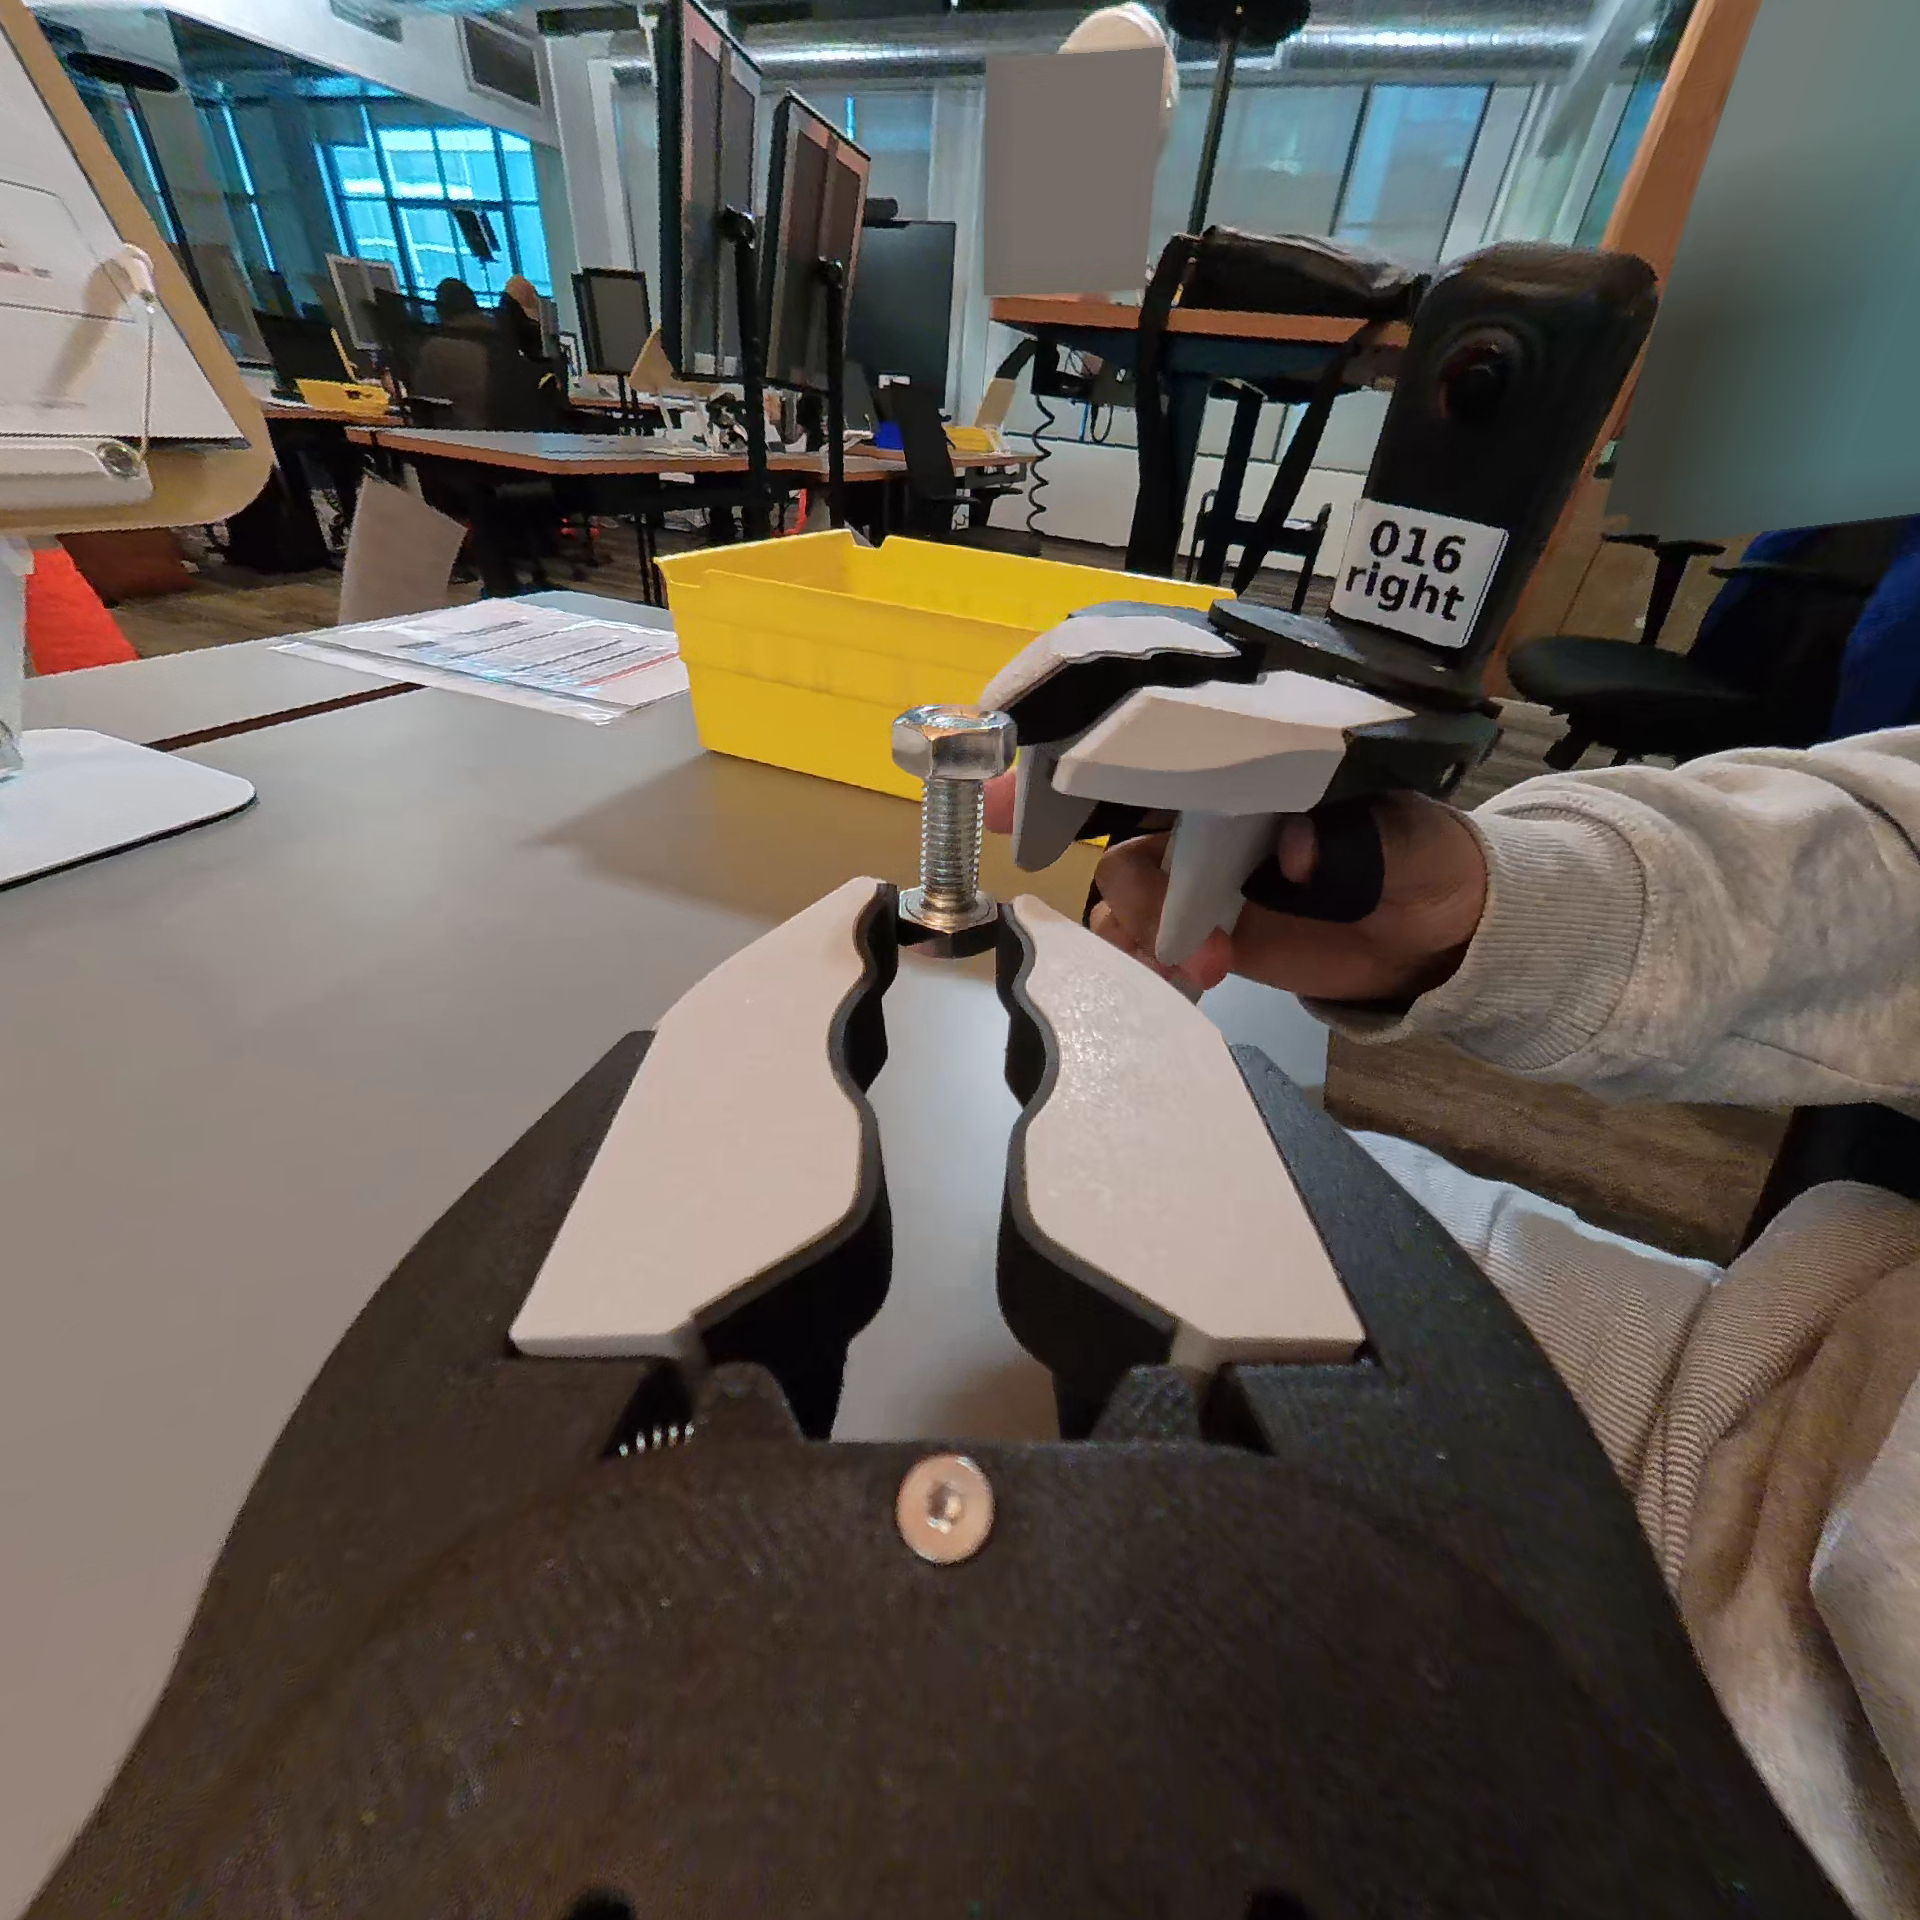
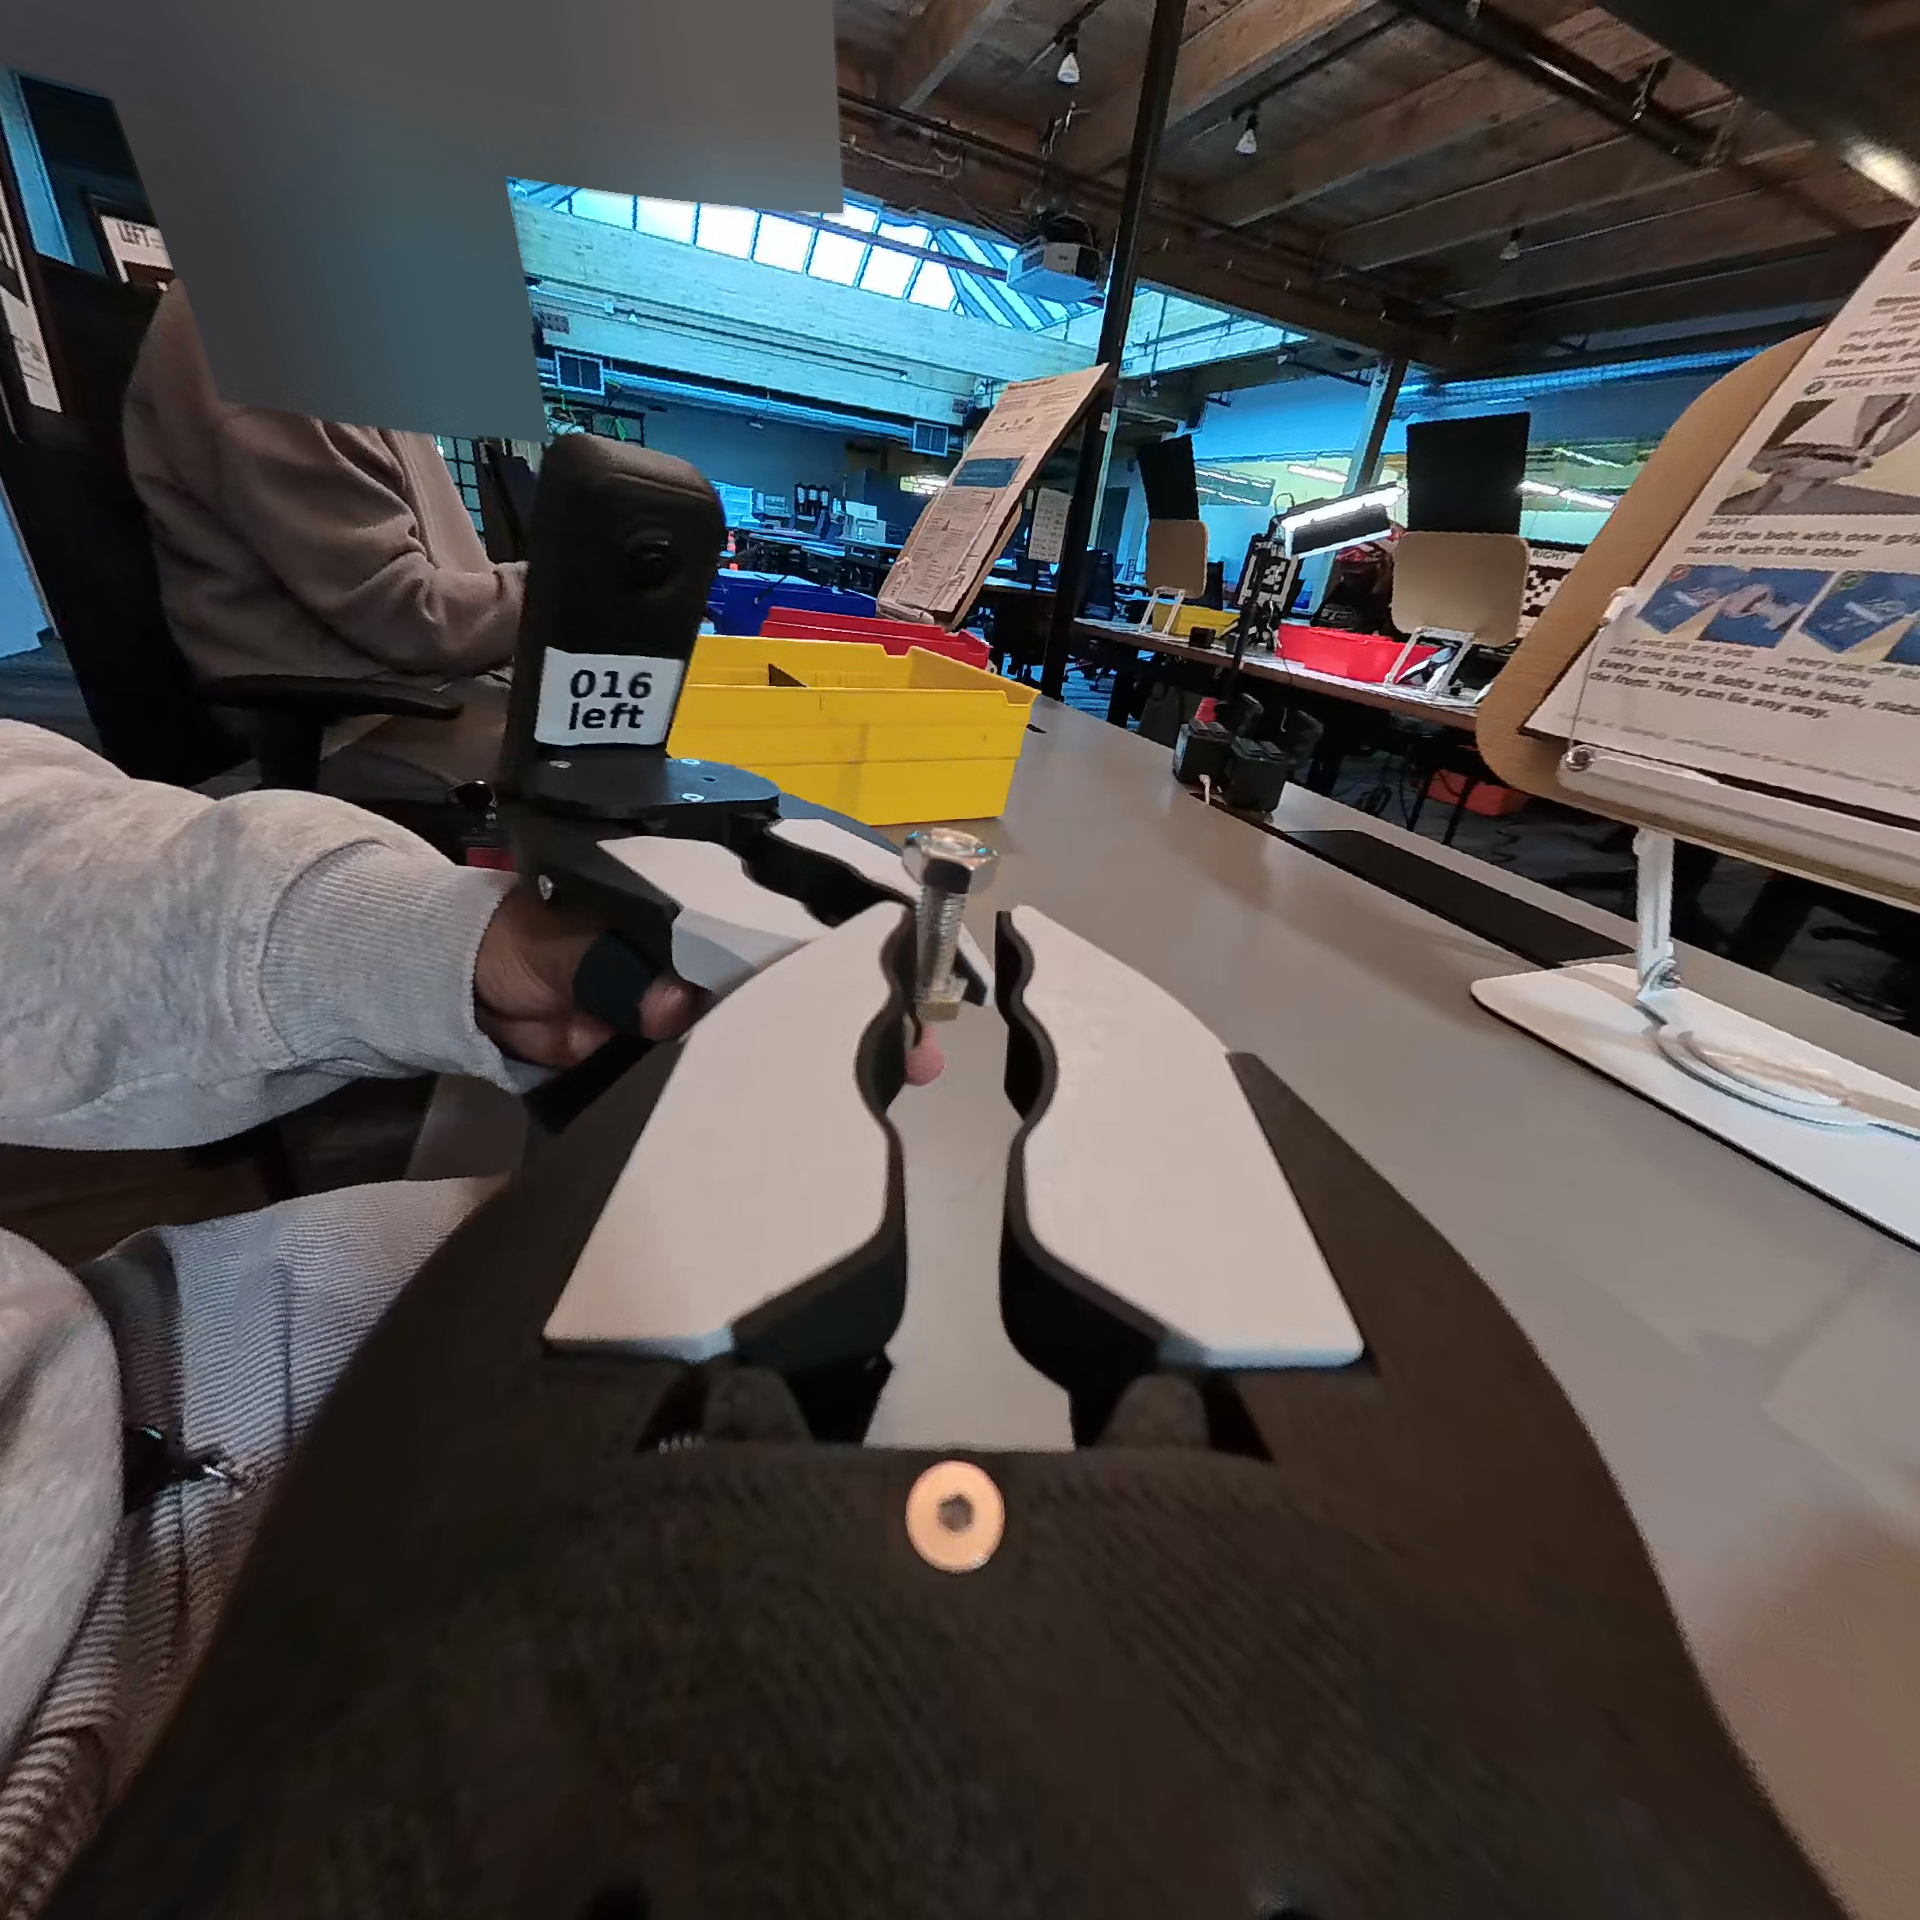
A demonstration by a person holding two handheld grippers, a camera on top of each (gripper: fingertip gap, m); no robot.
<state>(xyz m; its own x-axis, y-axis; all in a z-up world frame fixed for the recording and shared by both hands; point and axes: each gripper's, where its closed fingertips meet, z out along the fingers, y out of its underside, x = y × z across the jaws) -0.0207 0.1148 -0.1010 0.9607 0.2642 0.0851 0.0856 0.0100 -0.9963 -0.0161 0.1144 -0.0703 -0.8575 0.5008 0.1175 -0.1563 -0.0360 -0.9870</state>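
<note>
We see the left tongs point(image 1: 943, 914) clamped on a nut point(image 1: 945, 920) at the foot of an upright silver bolt point(image 1: 952, 810), held above the grey tabletop point(image 1: 416, 987). The right tongs point(image 2: 951, 935), parted a little, reach the bolt's shaft without gripping it, one tip beside the hexagonal head. A yellow bin point(image 1: 831, 644) stands behind.

The left claw point(image 1: 945, 914) is showing 2 pale grey fingers point(image 1: 727, 1122) with wavy black inner edges on a black textured base carrying 1 silver screw point(image 1: 943, 1509). The right claw point(image 2: 951, 971) is looking identical. The person is wearing grey ribbed-cuff sleeves point(image 1: 1662, 883).
</note>
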